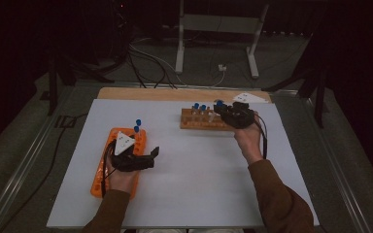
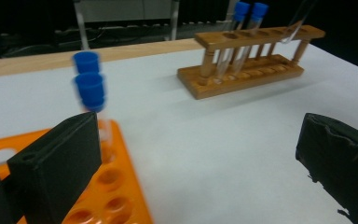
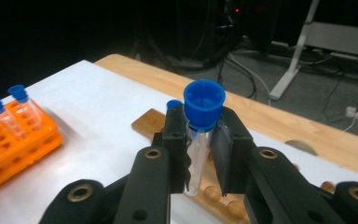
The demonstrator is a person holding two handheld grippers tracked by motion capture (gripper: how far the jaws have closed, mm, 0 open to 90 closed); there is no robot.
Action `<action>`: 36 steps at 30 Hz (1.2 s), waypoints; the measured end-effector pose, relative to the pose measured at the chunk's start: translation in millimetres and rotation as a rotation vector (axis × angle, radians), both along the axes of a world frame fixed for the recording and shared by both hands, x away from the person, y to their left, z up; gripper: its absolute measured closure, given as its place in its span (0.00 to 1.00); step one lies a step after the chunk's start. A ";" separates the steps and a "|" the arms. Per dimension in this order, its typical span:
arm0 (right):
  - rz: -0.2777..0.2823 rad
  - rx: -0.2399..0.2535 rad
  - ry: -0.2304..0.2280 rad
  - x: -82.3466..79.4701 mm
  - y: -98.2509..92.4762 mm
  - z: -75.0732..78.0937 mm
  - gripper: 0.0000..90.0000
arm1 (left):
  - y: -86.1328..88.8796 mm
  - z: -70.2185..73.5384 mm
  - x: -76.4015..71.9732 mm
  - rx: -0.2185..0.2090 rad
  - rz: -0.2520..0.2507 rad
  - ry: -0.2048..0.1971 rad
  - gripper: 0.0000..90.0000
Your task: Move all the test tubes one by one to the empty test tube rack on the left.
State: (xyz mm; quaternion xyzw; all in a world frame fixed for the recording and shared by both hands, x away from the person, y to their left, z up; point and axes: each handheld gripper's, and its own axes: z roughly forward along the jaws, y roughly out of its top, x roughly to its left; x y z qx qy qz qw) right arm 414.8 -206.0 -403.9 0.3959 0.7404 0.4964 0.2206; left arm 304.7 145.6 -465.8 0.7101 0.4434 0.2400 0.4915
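Dark floor, trailing cables and a pale metal stand (image 1: pixel 218 29) lie beyond the white surface (image 1: pixel 184 160), which sits on a wooden board whose far edge shows as a tan strip. Two racks divide the work: an orange rack (image 1: pixel 102 174) at the near left, with two blue-capped tubes (image 1: pixel 137 126) standing in its far end, and a wooden rack (image 1: pixel 201 120) at the far right, already carrying two more capped tubes (image 2: pixel 247 11) upright in its holes. The arrangement reads as a transfer from the orange rack to the wooden one, tube by tube. The right gripper (image 3: pixel 204 154) is clenched on a clear tube with a blue cap (image 3: pixel 204 100), its jaws pressing the glass just below the cap so that the tube hangs upright with its rounded bottom free to enter a hole. In the right gripper view that bottom end sits right over the wooden rack's row of holes, and in the left gripper view the tube slants in above the rack's far right end; whether its tip has entered a hole I cannot tell. The left gripper (image 1: pixel 148 158) rests over the orange rack, pointing to the right across the surface with its jaws spread wide and nothing between them; the two remaining tubes stand just beside its left jaw, probably next to be taken.
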 end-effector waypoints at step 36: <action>0.196 0.004 0.123 -22.8 50.4 -6.0 0.85 | -94.6 24.3 34.9 0.086 -0.168 -0.043 0.25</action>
